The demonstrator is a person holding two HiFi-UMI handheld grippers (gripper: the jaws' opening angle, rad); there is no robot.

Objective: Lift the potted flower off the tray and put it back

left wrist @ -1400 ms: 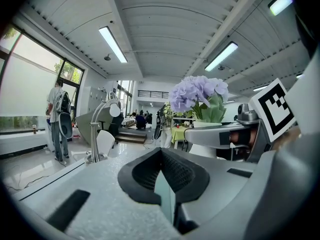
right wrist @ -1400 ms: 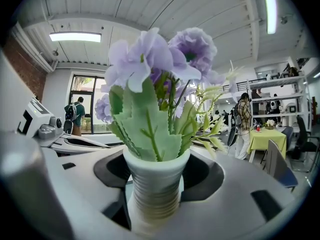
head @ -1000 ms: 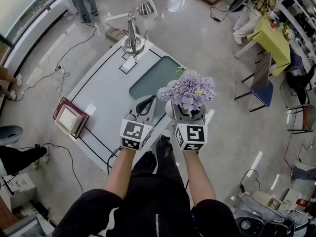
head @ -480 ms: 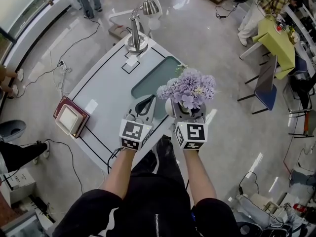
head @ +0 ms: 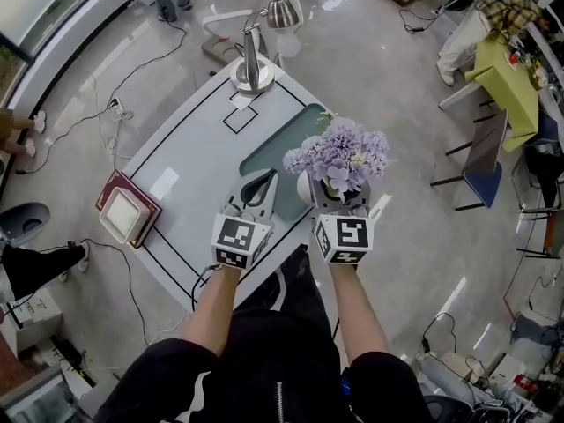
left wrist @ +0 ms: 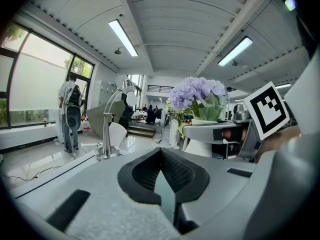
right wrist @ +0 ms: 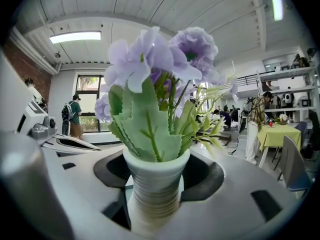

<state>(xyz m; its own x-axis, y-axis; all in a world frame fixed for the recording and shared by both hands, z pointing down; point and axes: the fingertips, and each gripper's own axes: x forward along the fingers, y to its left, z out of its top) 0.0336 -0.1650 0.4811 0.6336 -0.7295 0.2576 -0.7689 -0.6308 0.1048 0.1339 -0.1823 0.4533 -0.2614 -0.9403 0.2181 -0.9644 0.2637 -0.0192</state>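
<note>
My right gripper is shut on the potted flower, a white ribbed pot with lilac blooms and green leaves. It holds the pot upright in the air, near the table's right edge and just beside the near end of the teal tray. The pot's neck fills the space between the jaws of my right gripper in the right gripper view. My left gripper hovers to the left of the pot, jaws together and empty. The left gripper view shows the flower to its right.
A white table with black outline marks carries the tray. A metal desk lamp stands at its far corner. A red-edged box lies at the table's left edge. Cables run over the floor on the left, and chairs and a yellow-green table stand at the right.
Both grippers have drifted slightly forward and lower toward the table, with the flower still held in the right one. The camera view has shifted a little as well.
</note>
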